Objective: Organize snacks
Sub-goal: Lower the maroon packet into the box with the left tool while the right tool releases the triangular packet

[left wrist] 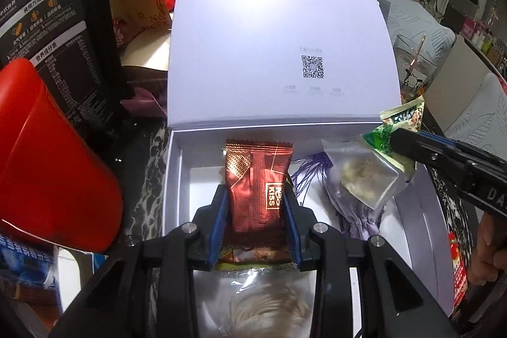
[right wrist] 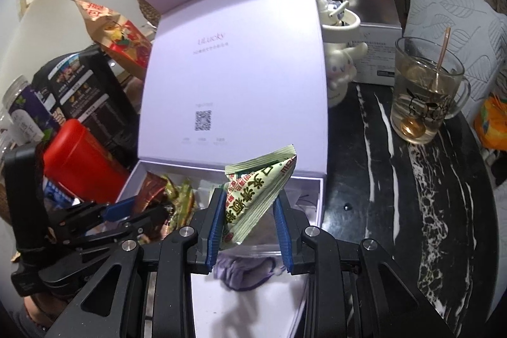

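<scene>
Both grippers carry snacks over the open box.

Nearest, the left gripper [left wrist: 257, 205] pinches a red-brown packet [left wrist: 257, 186] between its jaws, low over the white box [left wrist: 177, 179], likely to set it among the clear packets [left wrist: 364, 176] inside. The right gripper [right wrist: 250, 211] clamps a green sachet [right wrist: 256, 195] above the box's far-right corner. Behind, the lid [left wrist: 279, 30] stands propped open, keeping access clear.

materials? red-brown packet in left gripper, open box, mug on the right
Red-brown packet: likely metallised film, glossy, creased highlights.
Open box: seemingly rigid matte lavender-white paperboard, crisp folds.
Mug: clear glass, liquid and spoon visible through it.
</scene>
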A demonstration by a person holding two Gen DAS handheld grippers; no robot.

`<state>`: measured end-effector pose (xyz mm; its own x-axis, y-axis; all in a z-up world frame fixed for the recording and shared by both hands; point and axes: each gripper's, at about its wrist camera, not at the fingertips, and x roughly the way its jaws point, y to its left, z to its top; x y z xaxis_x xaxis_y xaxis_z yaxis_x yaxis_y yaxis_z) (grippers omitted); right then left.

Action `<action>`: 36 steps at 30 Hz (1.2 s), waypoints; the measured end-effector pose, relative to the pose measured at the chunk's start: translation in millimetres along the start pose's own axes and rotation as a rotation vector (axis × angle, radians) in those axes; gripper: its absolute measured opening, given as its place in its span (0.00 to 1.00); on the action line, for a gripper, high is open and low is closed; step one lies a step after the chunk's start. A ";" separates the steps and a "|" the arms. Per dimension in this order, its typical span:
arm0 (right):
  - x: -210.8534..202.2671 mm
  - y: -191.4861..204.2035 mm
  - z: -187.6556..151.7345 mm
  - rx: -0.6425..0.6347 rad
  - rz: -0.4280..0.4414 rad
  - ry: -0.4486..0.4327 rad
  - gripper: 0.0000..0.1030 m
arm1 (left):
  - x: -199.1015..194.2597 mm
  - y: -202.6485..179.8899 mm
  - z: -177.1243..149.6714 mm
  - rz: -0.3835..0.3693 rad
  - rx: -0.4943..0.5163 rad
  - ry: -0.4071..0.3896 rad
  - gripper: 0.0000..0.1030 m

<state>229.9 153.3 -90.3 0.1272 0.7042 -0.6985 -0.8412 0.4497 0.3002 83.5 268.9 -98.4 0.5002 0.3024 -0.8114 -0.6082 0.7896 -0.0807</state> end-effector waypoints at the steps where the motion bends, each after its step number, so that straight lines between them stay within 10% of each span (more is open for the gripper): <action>1: 2.0 -0.2 -0.4 0.001 -0.003 0.006 0.29 | 0.1 -0.8 0.0 0.003 0.003 0.000 0.32; 5: 10.7 -0.2 -1.8 -0.006 -0.010 0.027 0.30 | 1.1 -3.1 1.1 0.015 0.019 0.003 0.35; 9: 14.1 0.9 -0.9 -0.015 -0.022 0.041 0.31 | 5.2 -4.4 3.8 0.046 0.016 0.017 0.62; 22: 2.7 -3.6 0.2 -0.003 -0.063 0.049 0.64 | -8.7 -6.5 6.1 0.064 0.007 -0.019 0.63; 36: -39.6 15.8 6.7 -0.053 -0.095 -0.024 0.64 | -56.5 -14.4 16.0 0.055 0.024 -0.118 0.63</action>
<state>215.1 136.2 -53.5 0.2197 0.6728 -0.7065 -0.8512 0.4860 0.1981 73.8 249.0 -42.1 0.5360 0.4054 -0.7406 -0.6226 0.7822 -0.0224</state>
